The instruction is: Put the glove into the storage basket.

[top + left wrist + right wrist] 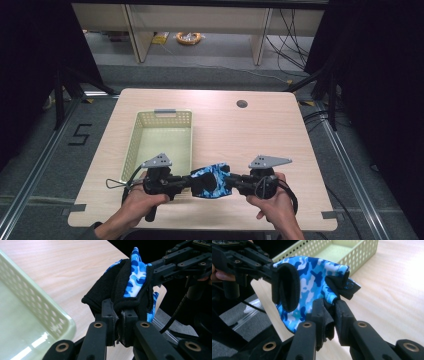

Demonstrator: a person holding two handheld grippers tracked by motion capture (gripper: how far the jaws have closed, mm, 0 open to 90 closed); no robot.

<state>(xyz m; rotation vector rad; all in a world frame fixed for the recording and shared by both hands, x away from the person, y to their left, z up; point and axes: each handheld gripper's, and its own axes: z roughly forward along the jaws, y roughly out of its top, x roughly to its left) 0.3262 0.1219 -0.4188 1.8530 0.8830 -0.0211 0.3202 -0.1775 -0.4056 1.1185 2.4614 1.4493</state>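
Near the front edge of the bench [260,130], just off the green basket's [131,145] near corner, a blue camo glove [210,181] hangs between the left tongs [186,182] and right tongs [234,181], each clamped on its black trim. Looks light and floppy, so I'd say pinching the thicker hems is safest. Can't tell its full shape, it's bunched up.

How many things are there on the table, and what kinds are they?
Grippers: 2, the left gripper and the right gripper
Blue camouflage glove: 1, held between both grippers
Pale green basket: 1
Total: 4
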